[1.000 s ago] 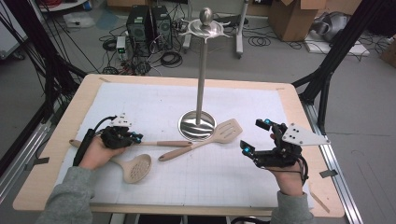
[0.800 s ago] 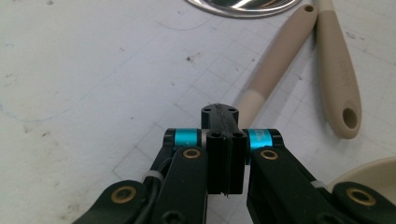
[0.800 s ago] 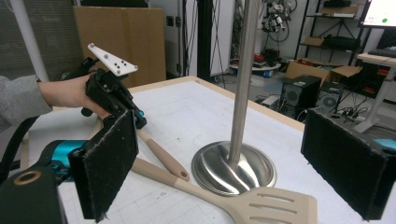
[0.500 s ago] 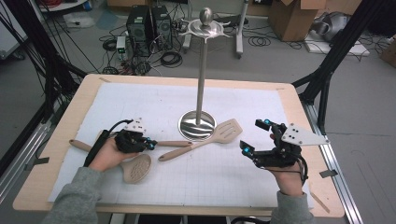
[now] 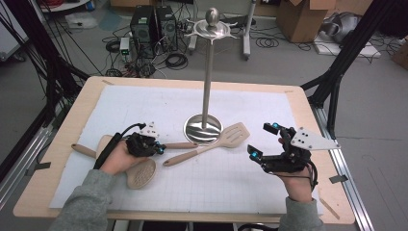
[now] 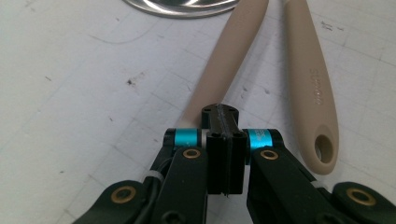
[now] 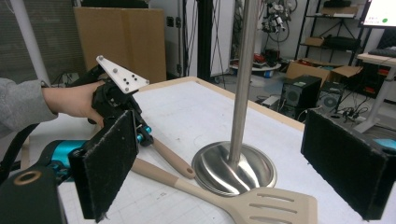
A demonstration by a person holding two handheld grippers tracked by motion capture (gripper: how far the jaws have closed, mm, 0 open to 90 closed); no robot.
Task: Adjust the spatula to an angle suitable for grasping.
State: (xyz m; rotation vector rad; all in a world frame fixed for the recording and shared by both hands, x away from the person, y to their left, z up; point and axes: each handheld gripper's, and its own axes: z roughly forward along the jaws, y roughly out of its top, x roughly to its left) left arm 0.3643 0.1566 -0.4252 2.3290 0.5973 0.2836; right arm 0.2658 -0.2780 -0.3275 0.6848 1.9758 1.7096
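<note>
White mat (image 5: 144, 106); spoon handle (image 6: 310, 84) lettering unreadable.

A white grid mat (image 5: 144, 106) covers most of the wooden table (image 5: 86, 91). On the floor at the upper left of the high view stand two black computer towers (image 5: 154, 24) amid loose cables (image 5: 175, 60). A cardboard box (image 5: 300, 19) sits at the upper right.
</note>
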